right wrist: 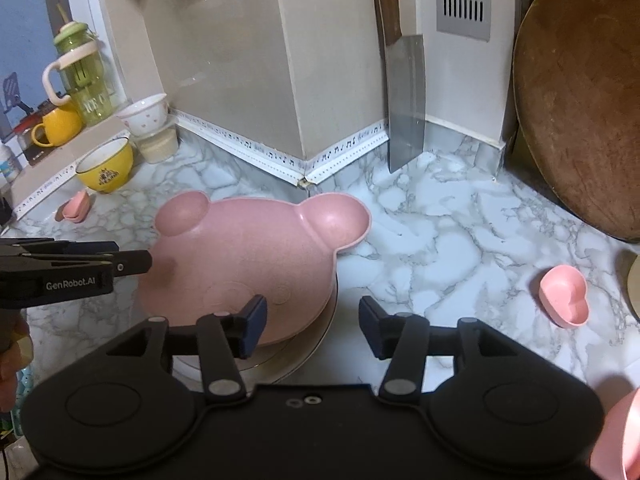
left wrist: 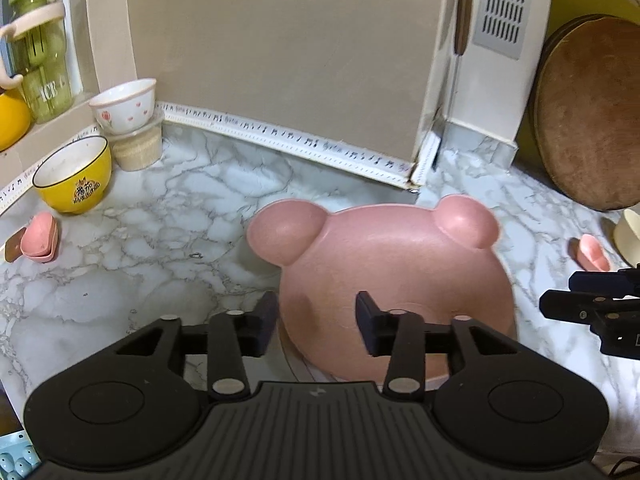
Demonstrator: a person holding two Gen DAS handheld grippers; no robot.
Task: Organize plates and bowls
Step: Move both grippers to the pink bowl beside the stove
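A pink bear-shaped plate [left wrist: 384, 264] [right wrist: 244, 252] lies on the marble counter, resting on a pale round plate [right wrist: 308, 354]. My left gripper [left wrist: 318, 320] is open and straddles the bear plate's left rim. One finger is outside the rim and the other is over the plate, and neither pad presses on it. My right gripper [right wrist: 313, 320] is open across the plate's right rim in the same way, with nothing gripped. In the right wrist view, the left gripper [right wrist: 140, 262] reaches in from the left over the plate's edge.
A yellow bowl [left wrist: 72, 176], a white tulip bowl [left wrist: 124, 104] on a jar and a small pink heart dish [left wrist: 38, 236] stand at the back left. Another heart dish [right wrist: 564, 294] lies to the right. A cleaver [right wrist: 406, 112] and a round wooden board [right wrist: 580, 100] lean on the wall.
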